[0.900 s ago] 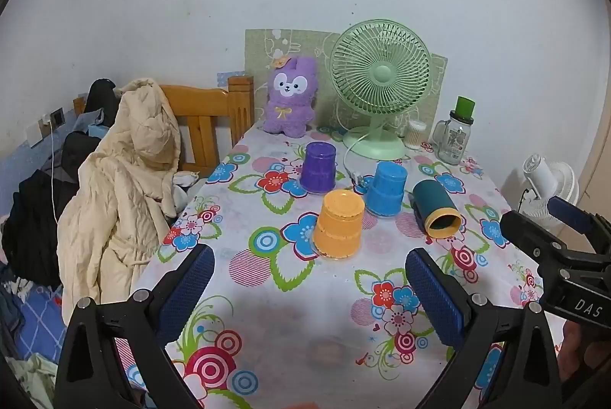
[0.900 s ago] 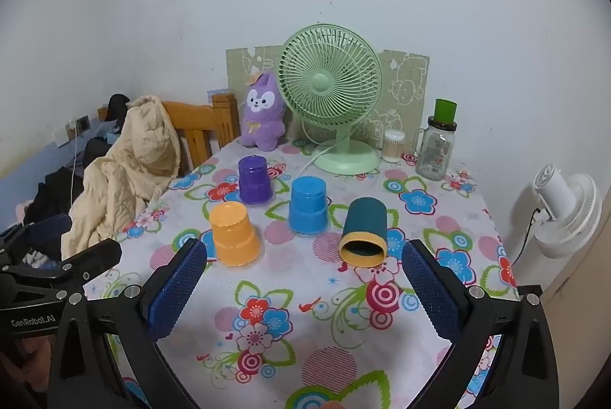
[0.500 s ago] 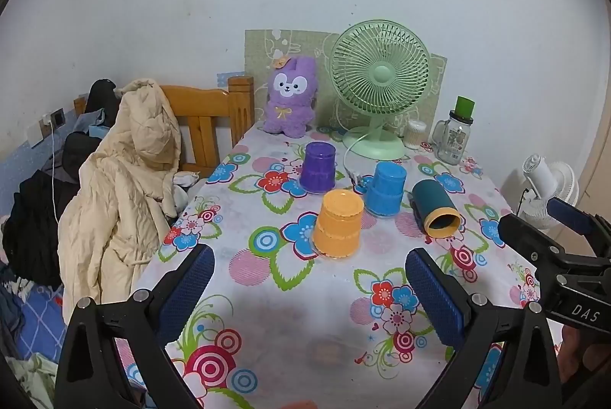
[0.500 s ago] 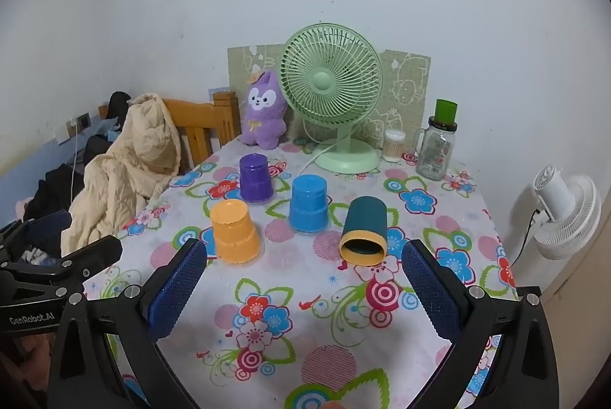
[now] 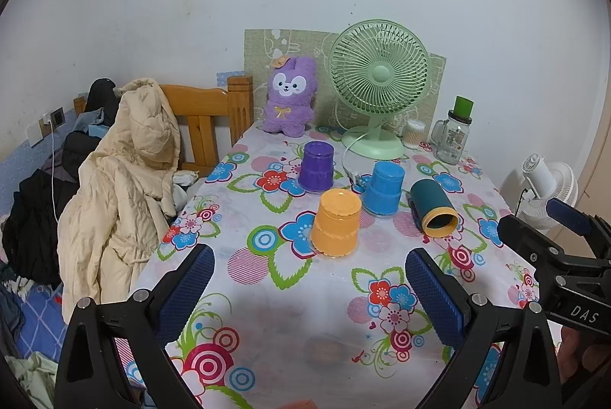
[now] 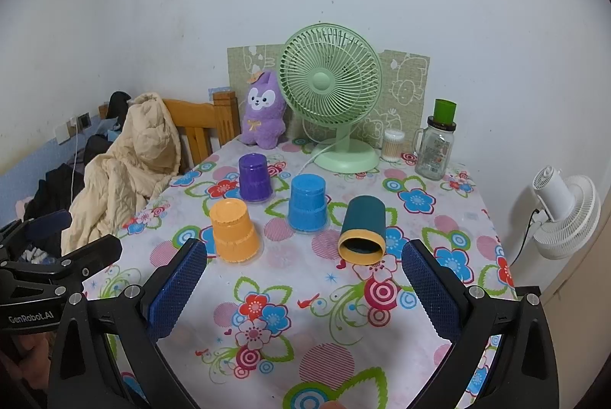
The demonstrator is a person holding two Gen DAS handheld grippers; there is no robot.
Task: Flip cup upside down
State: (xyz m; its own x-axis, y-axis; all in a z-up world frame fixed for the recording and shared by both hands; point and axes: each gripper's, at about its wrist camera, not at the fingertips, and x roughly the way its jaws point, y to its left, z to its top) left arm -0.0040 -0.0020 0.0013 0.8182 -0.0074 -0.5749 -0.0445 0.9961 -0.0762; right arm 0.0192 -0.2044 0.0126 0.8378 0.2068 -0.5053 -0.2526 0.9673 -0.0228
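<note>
A dark teal cup with a yellow rim (image 6: pixel 362 229) lies on its side on the flowered tablecloth, mouth toward me; it also shows in the left wrist view (image 5: pixel 433 212). An orange cup (image 6: pixel 233 231), a blue cup (image 6: pixel 307 202) and a purple cup (image 6: pixel 254 178) stand upside down to its left. My right gripper (image 6: pixel 303 288) is open and empty, just short of the teal cup. My left gripper (image 5: pixel 309 288) is open and empty, near the table's front edge, short of the orange cup (image 5: pixel 337 222).
A green desk fan (image 6: pixel 332 96), a purple plush toy (image 6: pixel 263 113), a glass jar with a green lid (image 6: pixel 437 145) and a cotton swab pot (image 6: pixel 393 145) stand at the back. A chair with a beige coat (image 5: pixel 130 180) is left; a white fan (image 6: pixel 565 214) is right.
Both grippers have barely moved; the right view has shifted slightly. The cups have not moved.
</note>
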